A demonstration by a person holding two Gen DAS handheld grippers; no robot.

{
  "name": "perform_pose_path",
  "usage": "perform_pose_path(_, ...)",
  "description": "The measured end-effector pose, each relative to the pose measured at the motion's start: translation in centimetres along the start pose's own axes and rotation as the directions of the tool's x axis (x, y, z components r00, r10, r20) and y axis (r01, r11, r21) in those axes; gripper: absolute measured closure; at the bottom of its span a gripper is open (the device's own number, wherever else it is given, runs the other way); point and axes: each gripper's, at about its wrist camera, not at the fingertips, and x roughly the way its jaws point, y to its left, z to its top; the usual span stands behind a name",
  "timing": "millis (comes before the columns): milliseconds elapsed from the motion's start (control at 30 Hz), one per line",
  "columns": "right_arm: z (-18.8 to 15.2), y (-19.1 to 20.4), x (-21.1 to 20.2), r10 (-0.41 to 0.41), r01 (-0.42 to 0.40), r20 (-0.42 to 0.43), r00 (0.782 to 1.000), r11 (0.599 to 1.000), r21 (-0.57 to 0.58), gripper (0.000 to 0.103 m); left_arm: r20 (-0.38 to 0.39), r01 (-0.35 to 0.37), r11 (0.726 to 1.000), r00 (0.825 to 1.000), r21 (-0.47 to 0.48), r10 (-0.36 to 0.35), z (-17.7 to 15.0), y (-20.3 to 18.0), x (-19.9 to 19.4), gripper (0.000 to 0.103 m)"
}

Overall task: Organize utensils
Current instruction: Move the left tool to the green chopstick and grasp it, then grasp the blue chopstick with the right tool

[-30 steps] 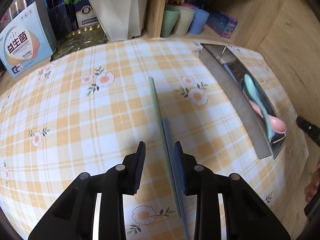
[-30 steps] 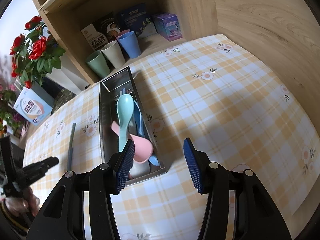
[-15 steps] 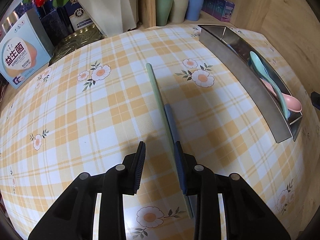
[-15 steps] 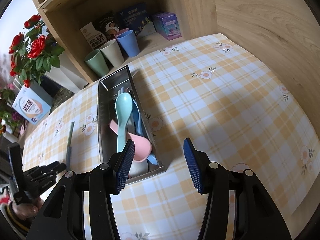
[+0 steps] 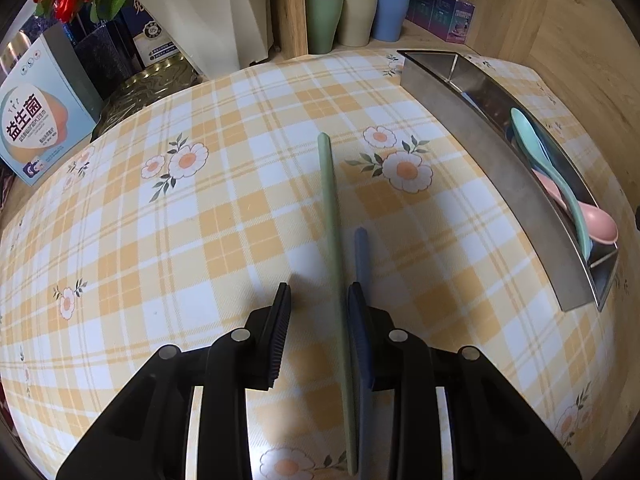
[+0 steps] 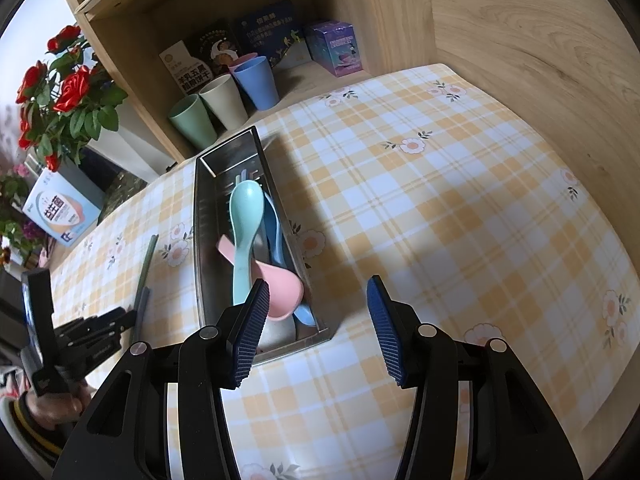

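Left wrist view: the left gripper (image 5: 316, 330), jaws part-open, straddles the long green chopstick (image 5: 334, 248); the blue-grey chopstick (image 5: 362, 252) lies outside, at its 3 o'clock. Closing is judged next.

Right wrist view: the right gripper (image 6: 316, 320), jaws wide and empty, hovers over the steel utensil tray (image 6: 204, 240) holding pastel spoons, the likely destination.

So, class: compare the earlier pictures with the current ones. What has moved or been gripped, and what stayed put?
The left gripper has slid forward along the green chopstick and blue chopstick, nearer the shelf, still open with nothing gripped. Both chopsticks lie flat on the tablecloth. The right gripper stays open by the metal tray, whose spoons have not moved.
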Motion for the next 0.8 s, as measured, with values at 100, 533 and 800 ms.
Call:
perform_pose_path(100, -0.1, 0.1, 0.0, 0.001, -0.001, -0.002, 1.0, 1.0, -0.003, 0.053, 0.004, 0.002, 1.0, 1.0, -0.006, -0.002, 0.3, 0.0, 0.3, 0.074)
perform_pose_path(533, -0.4, 0.8, -1.2, 0.003, -0.003, -0.001, 1.0, 1.0, -0.017, 0.053, 0.054, 0.048, 0.996, 0.998, -0.069, -0.044, -1.9, 1.6, -1.8, 0.098)
perform_pose_path(800, -1.3, 3.8, -1.6, 0.036, -0.036, -0.006, 0.999, 0.998, -0.059, 0.053, 0.128, 0.059, 0.977, 0.991, -0.207, -0.032, -6.1, 6.3, -6.7, 0.098)
